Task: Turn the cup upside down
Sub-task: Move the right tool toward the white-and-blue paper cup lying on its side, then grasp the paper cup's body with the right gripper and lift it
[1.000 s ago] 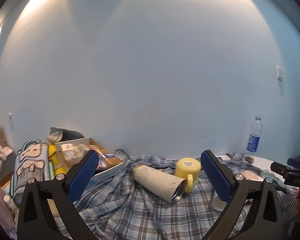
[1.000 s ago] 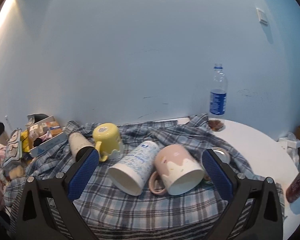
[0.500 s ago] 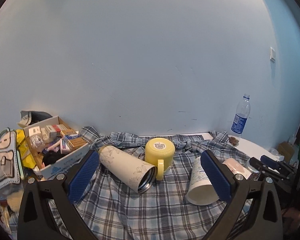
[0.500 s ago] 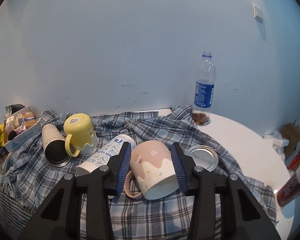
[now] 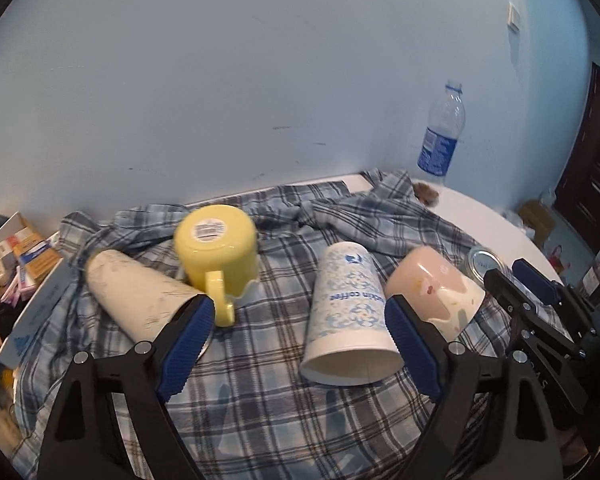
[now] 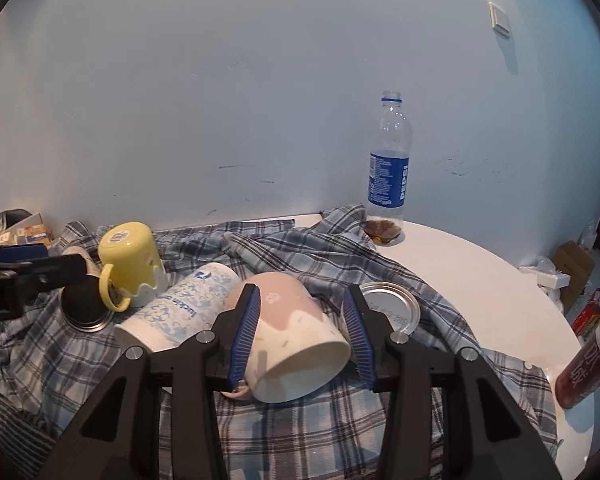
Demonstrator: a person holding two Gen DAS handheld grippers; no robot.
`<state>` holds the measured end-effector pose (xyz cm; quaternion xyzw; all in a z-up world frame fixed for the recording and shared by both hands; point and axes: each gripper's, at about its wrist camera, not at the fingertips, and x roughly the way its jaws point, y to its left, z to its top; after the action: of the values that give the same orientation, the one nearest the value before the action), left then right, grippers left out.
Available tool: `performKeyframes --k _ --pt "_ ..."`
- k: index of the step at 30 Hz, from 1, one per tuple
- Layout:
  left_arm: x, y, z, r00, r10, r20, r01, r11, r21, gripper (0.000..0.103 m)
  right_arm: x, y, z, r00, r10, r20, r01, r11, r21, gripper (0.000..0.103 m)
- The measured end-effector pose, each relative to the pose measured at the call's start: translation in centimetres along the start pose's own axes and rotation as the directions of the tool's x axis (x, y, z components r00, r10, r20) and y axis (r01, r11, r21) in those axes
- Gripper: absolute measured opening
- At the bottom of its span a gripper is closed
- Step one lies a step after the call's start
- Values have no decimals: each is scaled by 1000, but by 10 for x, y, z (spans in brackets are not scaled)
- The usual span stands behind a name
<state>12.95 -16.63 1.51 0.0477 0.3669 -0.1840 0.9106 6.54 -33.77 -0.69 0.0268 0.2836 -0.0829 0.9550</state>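
Note:
A pink and cream mug (image 6: 296, 340) lies on its side on the plaid cloth (image 6: 300, 432), mouth toward me; it also shows in the left wrist view (image 5: 436, 292). My right gripper (image 6: 302, 332) has its blue pads on both sides of the mug, closed on it. A white paper coffee cup (image 5: 350, 316) lies on its side beside it (image 6: 176, 308). My left gripper (image 5: 296, 344) is open above the cloth, the paper cup just inside its right finger. A yellow mug (image 5: 218, 248) stands upside down. A cream tumbler (image 5: 140, 300) lies on its side.
A Pepsi bottle (image 6: 389, 172) stands by the wall on the white table (image 6: 480, 280). A metal lid (image 6: 390, 308) lies right of the pink mug. A dark red bottle (image 6: 588, 360) is at the right edge. A box of clutter (image 5: 24, 256) sits at the left.
My right gripper has moved forward and narrowed onto the pink mug. My left gripper has swung right and down over the cloth, bringing the paper cup between its fingers.

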Motion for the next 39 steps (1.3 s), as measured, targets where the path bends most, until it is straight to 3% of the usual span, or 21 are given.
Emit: performKeyframes --k 3,6,9,13,15,22,27,29,31,34,36,39 --pt "22 -8 -3 999 18 -50 -18 1000 8 88 3 -1 -1 1000 2 -16 -2 1000 3 43" --pt "36 -10 -5 991 -54 -123 50 998 -32 88 2 1 -2 1000 1 -19 -1 1000 -7 44" --pt "51 -18 -10 985 -30 -167 27 999 -20 88 -2 3 -2 1000 -9 -4 9 1000 -15 51" --pt "81 -24 -20 954 -87 -288 82 996 -30 88 -10 1 -1 999 -35 19 35 999 6 58" --pt "88 -24 -25 946 -101 -310 93 995 -38 87 -12 1 -1 998 -50 32 50 999 -1 61" --pt "51 -18 -35 966 -45 -254 69 994 87 85 -4 -4 -2 999 -32 -1 32 999 16 62" --pt "9 -6 -69 967 -43 -251 94 976 197 85 -9 2 -3 999 43 21 -43 999 -6 62" --pt "-2 -3 -83 959 -70 -276 135 965 224 85 -7 11 -1 994 106 12 -106 994 -40 62" --pt "-7 3 -92 943 -132 -306 200 958 204 85 1 23 5 979 202 -40 -203 978 -44 57" --pt "-15 11 -96 954 -133 -269 195 957 215 86 19 53 11 917 363 -168 -379 922 -77 41" --pt "-19 15 -98 958 -133 -254 191 957 218 86 33 76 11 903 351 -248 -394 906 -151 34" --pt "-22 22 -99 960 -139 -242 192 958 213 86 54 104 10 852 395 -344 -478 854 -205 34"
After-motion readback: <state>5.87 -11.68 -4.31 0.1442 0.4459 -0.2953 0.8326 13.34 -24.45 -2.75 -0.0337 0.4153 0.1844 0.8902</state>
